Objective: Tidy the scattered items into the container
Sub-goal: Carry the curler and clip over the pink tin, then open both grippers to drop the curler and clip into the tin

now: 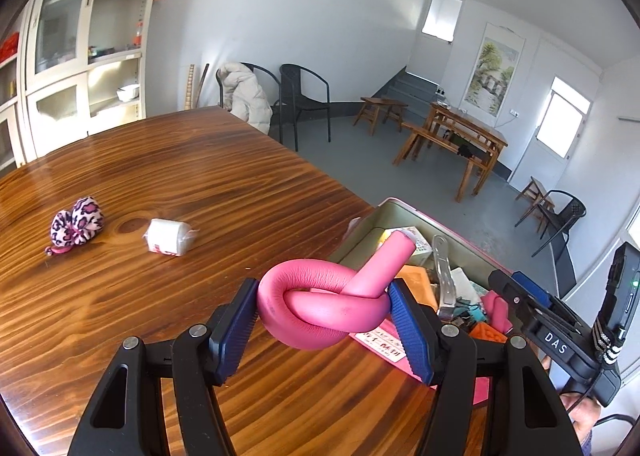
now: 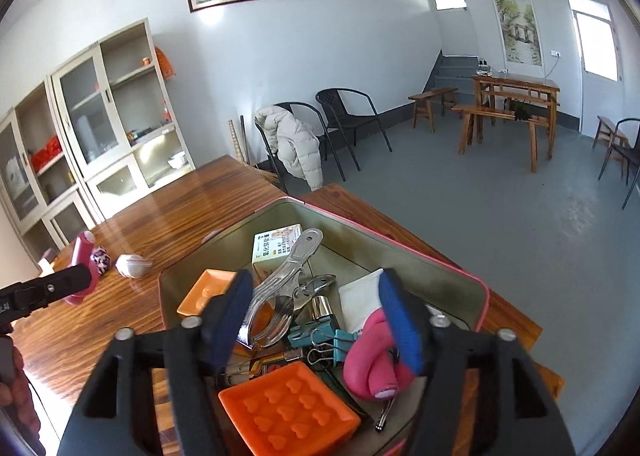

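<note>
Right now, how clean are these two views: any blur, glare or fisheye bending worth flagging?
Left wrist view: sharp on the pink foam knot, window glare streaks the table, and the edges bow strongly. Right wrist view: the right gripper has slightly soft blue pads, the tin's contents read clearly, and the windows are blown out.

White capital letters "DAS" stood on a small label on the black body of the right gripper (image 1: pixel 556 342), at the lower right of the left wrist view. A pink-edged card (image 1: pixel 382 344) below the knotted pink tube carried dark printed characters, too small to read. In the right wrist view, a small box (image 2: pixel 276 246) in the tin, near the frame centre, bore green printed characters that were not legible.
</note>
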Motion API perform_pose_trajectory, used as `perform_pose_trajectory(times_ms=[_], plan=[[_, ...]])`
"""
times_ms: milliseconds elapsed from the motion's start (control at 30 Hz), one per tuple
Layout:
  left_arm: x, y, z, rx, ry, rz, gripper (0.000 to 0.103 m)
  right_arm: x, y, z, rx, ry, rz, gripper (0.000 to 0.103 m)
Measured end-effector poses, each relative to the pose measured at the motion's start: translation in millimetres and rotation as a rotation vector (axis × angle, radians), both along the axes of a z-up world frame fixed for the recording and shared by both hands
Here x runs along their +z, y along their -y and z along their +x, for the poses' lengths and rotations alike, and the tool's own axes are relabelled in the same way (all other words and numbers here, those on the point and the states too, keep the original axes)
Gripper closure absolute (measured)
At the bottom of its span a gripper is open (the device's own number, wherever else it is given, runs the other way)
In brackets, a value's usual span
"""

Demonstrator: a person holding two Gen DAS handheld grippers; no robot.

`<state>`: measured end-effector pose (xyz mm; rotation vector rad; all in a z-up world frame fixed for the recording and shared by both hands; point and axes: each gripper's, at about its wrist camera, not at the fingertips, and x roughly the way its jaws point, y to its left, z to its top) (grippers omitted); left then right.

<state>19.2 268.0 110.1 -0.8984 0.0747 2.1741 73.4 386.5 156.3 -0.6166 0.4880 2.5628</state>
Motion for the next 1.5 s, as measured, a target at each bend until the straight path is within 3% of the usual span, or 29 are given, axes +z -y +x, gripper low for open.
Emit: perform_pose_trajectory(times_ms=[633, 700, 733, 767, 1200, 1500], plan=[[-16.7, -72.8, -16.3, -0.093, 0.056, -0.021, 0.036, -7.9, -9.8, 22.1, -0.011, -0.039, -0.019, 0.031], [-20.8, -78.3, -17.4, -0.100, 0.060, -0.031, 0.032, -9.3, -9.6, 22.1, -0.010, -0.039, -0.019, 0.030], [-23.2, -79.0, -18.0, -0.100, 0.063, -0.033, 0.022, -9.6, -9.5, 22.2, -0.010, -0.039, -0.018, 0.030], [-25.2, -78.3, -18.2, -0.099, 0.065, -0.028, 0.018, -9.5, -9.6, 21.6, -0.008, -0.038, -0.018, 0.029], [-34.9, -42.0, -33.7, -0.024, 0.122, 0.008, 0.018, -13.3, 0.0, 12.4, 0.016, -0.031, -0.032, 0.029], [-32.9, 13.0, -52.6, 0.070, 0.127, 0.032, 0.018, -3.9, 28.9, -2.1, 0.087, -0.035, 0.003, 0.029]])
